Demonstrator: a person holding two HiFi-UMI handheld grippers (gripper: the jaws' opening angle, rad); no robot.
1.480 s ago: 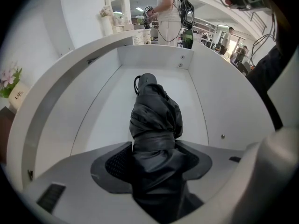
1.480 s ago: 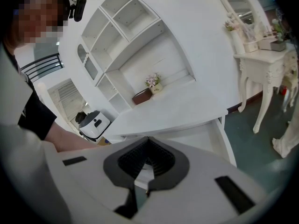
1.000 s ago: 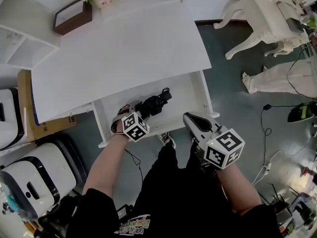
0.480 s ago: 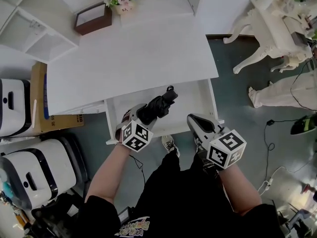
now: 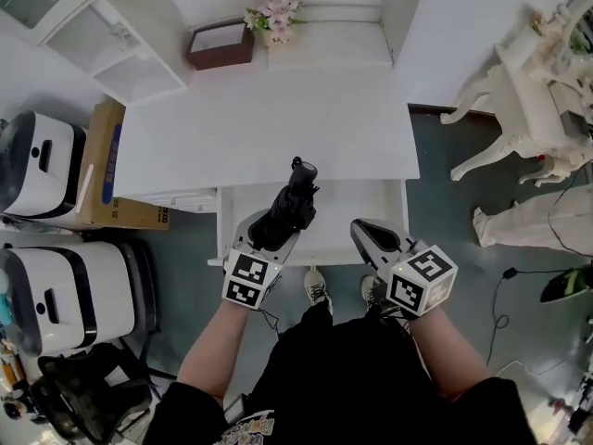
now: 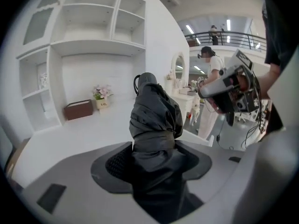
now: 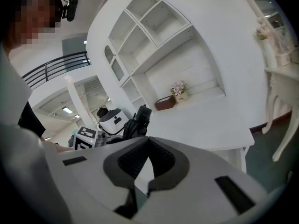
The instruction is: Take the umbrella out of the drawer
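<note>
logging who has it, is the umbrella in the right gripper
No, the umbrella sits clamped between the jaws of the left gripper, while the right gripper has its jaws together on nothing.

Left gripper (image 6: pixel 154 166): jaws clamped on folded black umbrella (image 6: pixel 154 115), looped end up. Behind: white desk (image 6: pixel 70 136), brown box (image 6: pixel 78 109) beside flowers (image 6: pixel 101 92). Right gripper (image 6: pixel 229 90) at right, apart.

- The folded black fabric umbrella (image 5: pixel 285 209) sits in the left gripper (image 5: pixel 269 237), above the open white drawer (image 5: pixel 345 213) at the white bench's (image 5: pixel 269 128) front.
- The right gripper (image 5: pixel 363 231) is just right of it.
- The brown wooden box (image 5: pixel 220 44) and the pot of pink flowers (image 5: pixel 273 17) stand at the bench's back.
</note>
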